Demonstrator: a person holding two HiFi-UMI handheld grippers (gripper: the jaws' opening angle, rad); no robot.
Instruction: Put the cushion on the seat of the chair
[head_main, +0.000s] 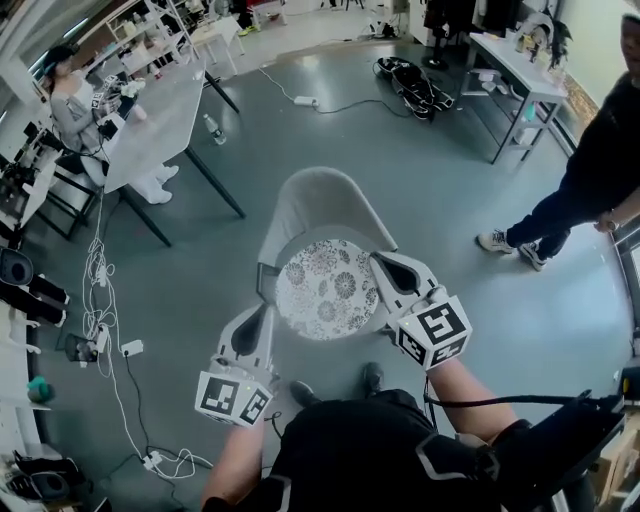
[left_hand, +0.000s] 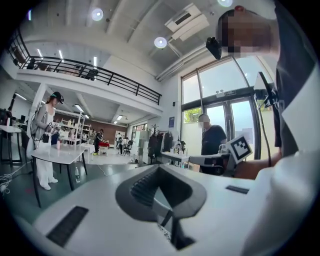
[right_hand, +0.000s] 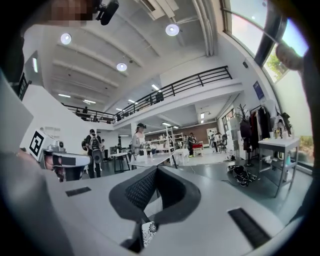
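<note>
Now, cushion (head_main: 328, 288) over chair (head_main: 320, 205), jaws clamped

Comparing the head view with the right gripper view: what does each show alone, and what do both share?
Only the head view: the whole round floral fabric cushion over the pale grey shell chair, with the left gripper and right gripper at opposite edges. Only the right gripper view: its jaws shut on a sliver of that cushion's edge, and the black-railed mezzanine balcony overhead. Both: the cushion, the left gripper and a black bag on the floor.
</note>
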